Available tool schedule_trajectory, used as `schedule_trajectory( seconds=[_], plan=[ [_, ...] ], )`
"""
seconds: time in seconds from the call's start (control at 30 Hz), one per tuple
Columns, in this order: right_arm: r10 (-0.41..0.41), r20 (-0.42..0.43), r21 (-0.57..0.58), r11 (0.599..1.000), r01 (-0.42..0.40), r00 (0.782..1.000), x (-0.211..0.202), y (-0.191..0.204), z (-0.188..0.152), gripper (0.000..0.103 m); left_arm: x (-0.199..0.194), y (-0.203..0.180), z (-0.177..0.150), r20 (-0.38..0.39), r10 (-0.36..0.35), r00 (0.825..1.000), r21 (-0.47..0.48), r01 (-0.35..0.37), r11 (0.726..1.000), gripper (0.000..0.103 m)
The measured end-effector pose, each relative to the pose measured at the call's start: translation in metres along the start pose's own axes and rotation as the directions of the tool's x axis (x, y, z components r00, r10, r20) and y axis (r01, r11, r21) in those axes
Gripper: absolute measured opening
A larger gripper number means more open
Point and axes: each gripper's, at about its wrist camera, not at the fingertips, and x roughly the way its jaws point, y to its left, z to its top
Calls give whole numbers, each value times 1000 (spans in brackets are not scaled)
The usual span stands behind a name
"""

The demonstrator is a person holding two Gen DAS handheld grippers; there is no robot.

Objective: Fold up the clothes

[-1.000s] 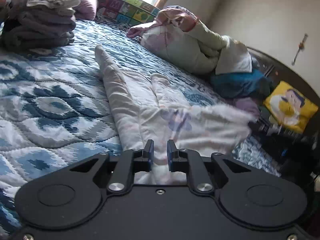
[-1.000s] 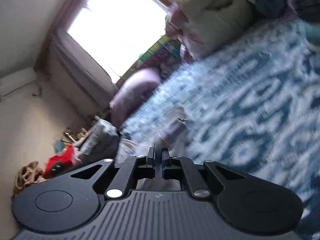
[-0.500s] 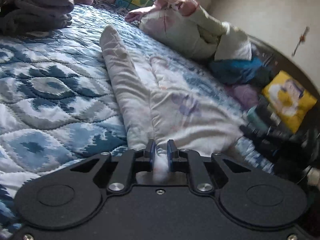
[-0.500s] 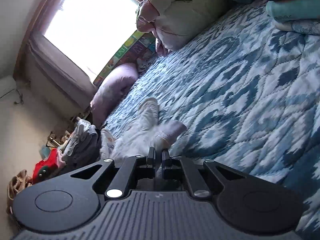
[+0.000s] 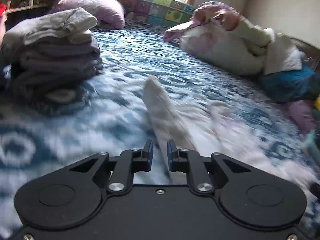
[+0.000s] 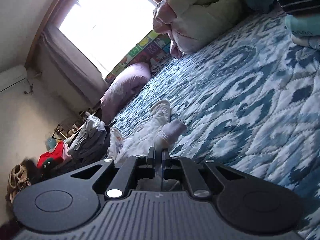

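A pale pink pair of children's pants lies stretched on the blue patterned quilt, legs pointing away. My left gripper is shut on the pants' waist edge, cloth pinched between its blue pads. In the right wrist view the same pants run away from my right gripper, which is shut on another part of their near edge. The leg cuffs lie flat on the quilt.
A stack of folded grey clothes sits at the left, with a purple pillow behind. A bundled duvet and blue cloth lie at the right. A window and red clothes show in the right view.
Both grippers kept their hold on the pants. The left wrist view swung left and up, bringing the folded stack into view; the pants now lie straighter.
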Motion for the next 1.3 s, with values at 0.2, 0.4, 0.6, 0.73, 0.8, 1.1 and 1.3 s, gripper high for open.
schedule_trajectory(
  seconds=[0.2, 0.4, 0.6, 0.73, 0.8, 1.1, 1.3],
  plan=[
    [9, -20, 12, 1000, -8, 1000, 4, -3, -1, 8, 59, -20, 22, -76, -38, 996, 136, 48, 990, 11],
    [-3, -43, 36, 999, 5, 999, 13, -10, -2, 8, 80, -41, 20, -139, -1, 990, 312, 44, 949, 11],
    [8, -43, 46, 999, -6, 999, 13, -10, -4, 8, 81, -32, 40, -81, 17, 997, 285, 7, 959, 11],
    [7, -46, 51, 999, -5, 999, 14, -12, -3, 8, 86, -18, 55, -95, -3, 995, 109, 13, 994, 18],
    [8, -46, 55, 998, -5, 999, 15, -12, -3, 8, 78, -28, 54, -86, -44, 995, 87, 51, 995, 42],
    [12, -45, 65, 998, -9, 999, 16, -12, -3, 8, 102, -79, 33, -88, 179, 980, 446, -122, 886, 7],
    [22, -46, 67, 998, -19, 999, 18, -12, -3, 8, 119, -87, 33, -164, 163, 973, 440, -76, 895, 9]
  ],
)
